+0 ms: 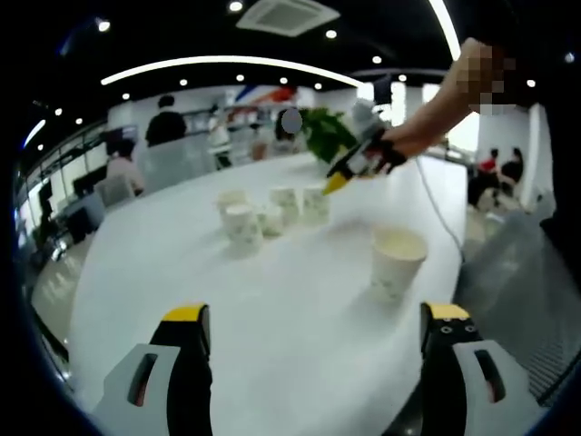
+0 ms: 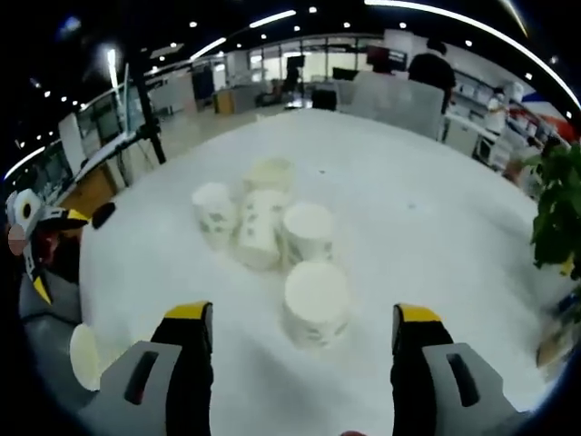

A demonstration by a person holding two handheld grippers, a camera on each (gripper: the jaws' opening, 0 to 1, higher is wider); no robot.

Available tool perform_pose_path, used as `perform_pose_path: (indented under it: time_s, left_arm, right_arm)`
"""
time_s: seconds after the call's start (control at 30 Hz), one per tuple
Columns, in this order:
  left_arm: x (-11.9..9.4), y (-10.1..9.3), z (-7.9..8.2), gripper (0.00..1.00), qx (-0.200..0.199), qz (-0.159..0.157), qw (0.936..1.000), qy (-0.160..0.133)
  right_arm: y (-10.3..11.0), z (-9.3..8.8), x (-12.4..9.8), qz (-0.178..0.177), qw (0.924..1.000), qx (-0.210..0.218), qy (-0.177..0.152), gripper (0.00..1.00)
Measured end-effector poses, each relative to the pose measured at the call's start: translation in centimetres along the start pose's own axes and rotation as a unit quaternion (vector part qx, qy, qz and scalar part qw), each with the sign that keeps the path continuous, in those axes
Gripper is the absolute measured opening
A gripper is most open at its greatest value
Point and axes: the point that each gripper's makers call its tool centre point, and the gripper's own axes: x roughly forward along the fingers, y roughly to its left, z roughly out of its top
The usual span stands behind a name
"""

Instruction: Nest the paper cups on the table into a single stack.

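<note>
Overhead, ceiling lights (image 1: 218,62); below, white table (image 1: 300,300), paper cups (image 2: 272,227), both grippers (image 1: 313,341) (image 2: 304,341) agape, empty.

Ceiling strips and spotlights lit my room evenly, and the white table (image 1: 300,300) glared enough to wash out the paper cups (image 2: 272,227). Shadows stayed faint. My lenses bent everything toward the edges, and the far background was soft and blurred.
</note>
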Motion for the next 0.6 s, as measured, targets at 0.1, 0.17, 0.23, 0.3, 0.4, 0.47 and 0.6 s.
perform_pose_path:
  time_s: [0.1, 0.17, 0.23, 0.3, 0.4, 0.47, 0.6]
  left_arm:
    - [-0.1, 0.0, -0.1, 0.96, -0.002, 0.001, 1.0, 0.0]
    - [-0.2, 0.1, -0.2, 0.96, -0.004, 0.002, 1.0, 0.0]
    - [-0.3, 0.1, -0.2, 0.96, -0.007, 0.002, 1.0, 0.0]
    - [-0.3, 0.1, -0.4, 0.96, -0.005, 0.003, 1.0, 0.001]
    - [-0.4, 0.2, -0.4, 0.96, -0.008, 0.005, 1.0, 0.001]
    - [-0.4, 0.1, -0.4, 0.96, -0.009, 0.004, 1.0, 0.001]
    - [-0.4, 0.1, -0.4, 0.96, -0.009, 0.004, 0.9999, 0.001]
  right_arm:
    - [-0.2, -0.1, 0.2, -0.003, 1.0, 0.005, 0.002, 0.71]
    - [-0.2, -0.2, 0.5, 0.0, 1.0, 0.009, 0.003, 0.68]
    - [-0.2, -0.3, 0.6, -0.001, 1.0, 0.006, 0.006, 0.65]
    - [-0.3, -0.3, 1.0, 0.002, 0.9999, 0.002, 0.01, 0.6]
    - [-0.4, -0.1, 1.5, 0.002, 0.9999, 0.008, 0.009, 0.58]
    - [-0.3, -0.1, 1.7, 0.002, 0.9999, 0.007, 0.013, 0.56]
    - [-0.2, -0.2, 2.2, 0.004, 0.9998, 0.011, 0.018, 0.51]
